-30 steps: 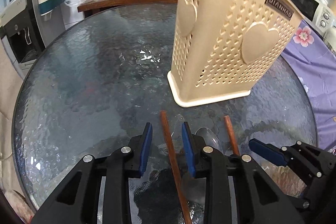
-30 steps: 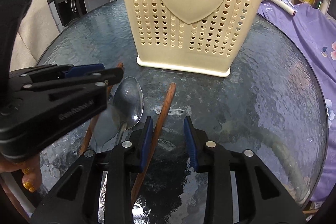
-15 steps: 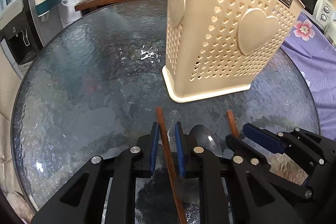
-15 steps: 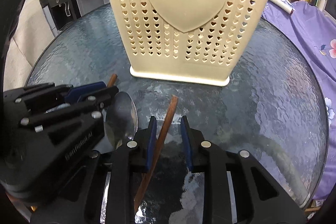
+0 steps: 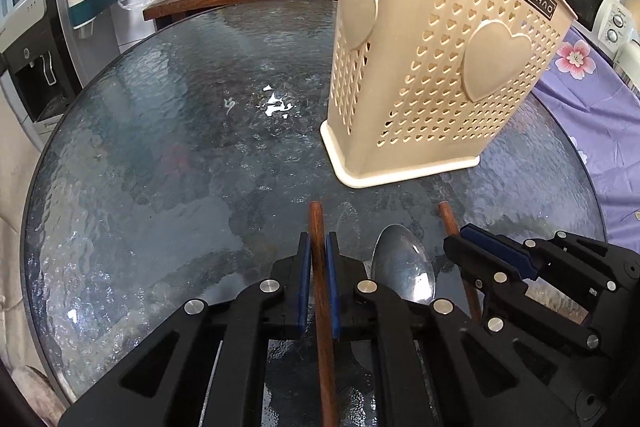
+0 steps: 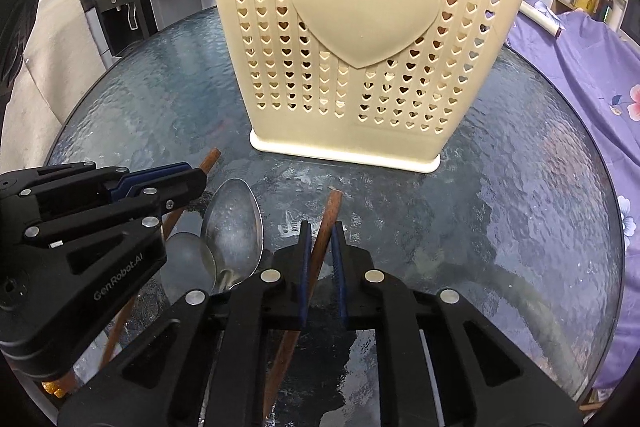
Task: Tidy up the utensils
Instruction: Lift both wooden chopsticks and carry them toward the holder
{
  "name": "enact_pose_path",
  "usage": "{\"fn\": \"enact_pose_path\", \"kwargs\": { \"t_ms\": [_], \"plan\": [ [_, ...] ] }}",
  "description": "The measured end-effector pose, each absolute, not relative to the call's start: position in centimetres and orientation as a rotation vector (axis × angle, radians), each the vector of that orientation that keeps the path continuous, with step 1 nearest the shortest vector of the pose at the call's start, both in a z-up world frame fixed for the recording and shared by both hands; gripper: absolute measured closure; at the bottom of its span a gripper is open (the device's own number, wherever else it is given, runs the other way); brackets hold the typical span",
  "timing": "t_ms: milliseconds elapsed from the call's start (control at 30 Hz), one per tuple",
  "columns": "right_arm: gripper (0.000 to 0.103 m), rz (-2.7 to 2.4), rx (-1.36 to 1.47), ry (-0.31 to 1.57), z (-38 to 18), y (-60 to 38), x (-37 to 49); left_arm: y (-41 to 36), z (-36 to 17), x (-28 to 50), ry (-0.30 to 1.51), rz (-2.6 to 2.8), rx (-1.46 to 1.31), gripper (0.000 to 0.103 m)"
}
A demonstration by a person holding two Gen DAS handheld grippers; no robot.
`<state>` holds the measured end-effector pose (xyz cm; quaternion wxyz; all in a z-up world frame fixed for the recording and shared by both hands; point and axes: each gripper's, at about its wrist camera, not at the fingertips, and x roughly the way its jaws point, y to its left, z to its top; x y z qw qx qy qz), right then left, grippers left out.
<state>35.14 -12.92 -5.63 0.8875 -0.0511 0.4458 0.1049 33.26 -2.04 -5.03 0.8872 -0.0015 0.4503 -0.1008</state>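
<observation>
Both of your claws just finished closing, and each came shut on wood: your left gripper (image 5: pixel 316 259) pinched one wooden chopstick (image 5: pixel 319 227) between its blue pads, and your right gripper (image 6: pixel 322 247) clamped the other chopstick (image 6: pixel 330 215) the same way. A moment before, both sticks lay loose between open jaws; now they were caught, though both still rested flat on the glass table (image 5: pixel 180 147). The metal spoon (image 6: pixel 234 223) sat untouched between your two grippers. The cream utensil holder (image 6: pixel 360 47) stood upright just beyond the chopstick tips, so I judged the lift and the drop into it came next.
</observation>
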Motion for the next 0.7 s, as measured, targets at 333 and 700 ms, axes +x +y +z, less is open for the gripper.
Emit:
{"fn": "enact_pose_path", "kwargs": {
  "t_ms": [333, 700],
  "plan": [
    [0.095, 0.301, 0.007, 0.909, -4.8, -15.3, 35.0, -1.1, -3.9, 33.4, 0.906, -0.203, -0.042, 0.096],
    [0.095, 0.413, 0.133, 0.798, 0.4, -18.2, 33.1, 0.0, 1.2, 31.3, 0.781, -0.230, -0.079, 0.096]
  ]
}}
